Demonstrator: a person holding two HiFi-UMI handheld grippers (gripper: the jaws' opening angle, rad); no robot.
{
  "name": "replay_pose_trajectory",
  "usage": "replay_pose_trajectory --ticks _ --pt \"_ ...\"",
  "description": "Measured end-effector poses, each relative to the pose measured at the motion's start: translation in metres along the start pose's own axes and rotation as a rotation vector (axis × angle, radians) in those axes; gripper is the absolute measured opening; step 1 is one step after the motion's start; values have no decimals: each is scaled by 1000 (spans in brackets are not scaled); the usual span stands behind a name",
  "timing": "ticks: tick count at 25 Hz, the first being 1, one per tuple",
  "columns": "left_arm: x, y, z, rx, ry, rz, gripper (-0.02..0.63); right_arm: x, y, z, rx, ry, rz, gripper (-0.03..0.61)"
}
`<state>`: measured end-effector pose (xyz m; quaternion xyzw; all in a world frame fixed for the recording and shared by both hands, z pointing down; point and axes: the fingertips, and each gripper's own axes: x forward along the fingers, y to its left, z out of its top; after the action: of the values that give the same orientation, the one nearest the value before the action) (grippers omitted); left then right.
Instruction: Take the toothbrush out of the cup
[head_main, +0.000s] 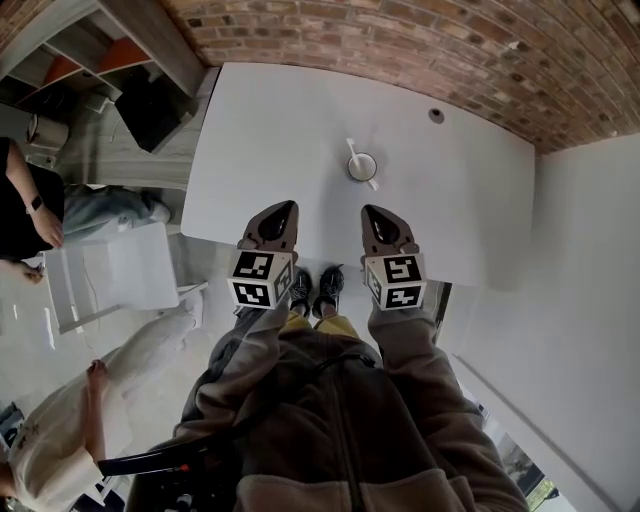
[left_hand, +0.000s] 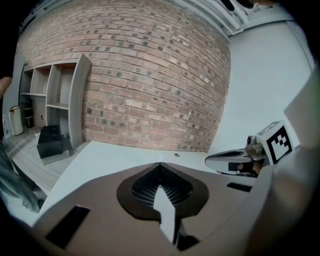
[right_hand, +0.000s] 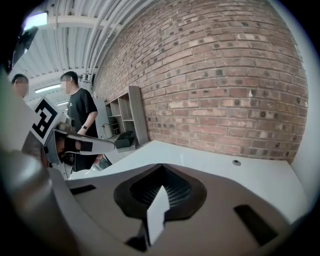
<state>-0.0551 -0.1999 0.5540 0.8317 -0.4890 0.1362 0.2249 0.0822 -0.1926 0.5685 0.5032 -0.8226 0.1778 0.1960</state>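
brick wall (head_main: 400, 40) runs along the far side. white table (head_main: 280, 130) fills the middle, with 1 small round hole (head_main: 436, 115) near its far right corner. grey shelf unit (head_main: 110, 50) stands far left, beside the table. bystander in black (head_main: 20, 200) is at the left, off the table.

left gripper (head_main: 283, 207) is over the table's near edge, jaws clenched together, nothing between them. right gripper (head_main: 373, 211) is just to its right at the same level, jaws also pressed together, empty. the 2 grippers are apart.

cup (head_main: 362, 167) stands upright on the table, beyond the grippers, closer to the right one. toothbrush (head_main: 353, 150) sits in the cup, tilted, 1 end sticking out far-left past the rim. neither gripper touches it.
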Motion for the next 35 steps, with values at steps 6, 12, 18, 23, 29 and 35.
replay_pose_trajectory --ticks 6,12,18,23,29,35 --pt "15 11 -16 -29 37 18 3 35 -15 -20 -16 70 19 2" --pt "27 25 -32 -57 72 36 3 72 -37 -30 -24 113 19 2" --pt "37 39 -47 -78 106 50 3 108 -52 -44 -38 171 34 2" --pt "35 50 -60 -91 130 65 3 138 -66 -62 -66 244 38 10" --pt "32 60 -71 -103 149 85 3 163 -78 -79 -103 318 35 49" --pt "30 63 -77 -111 156 87 3 179 -84 -89 -158 372 21 51"
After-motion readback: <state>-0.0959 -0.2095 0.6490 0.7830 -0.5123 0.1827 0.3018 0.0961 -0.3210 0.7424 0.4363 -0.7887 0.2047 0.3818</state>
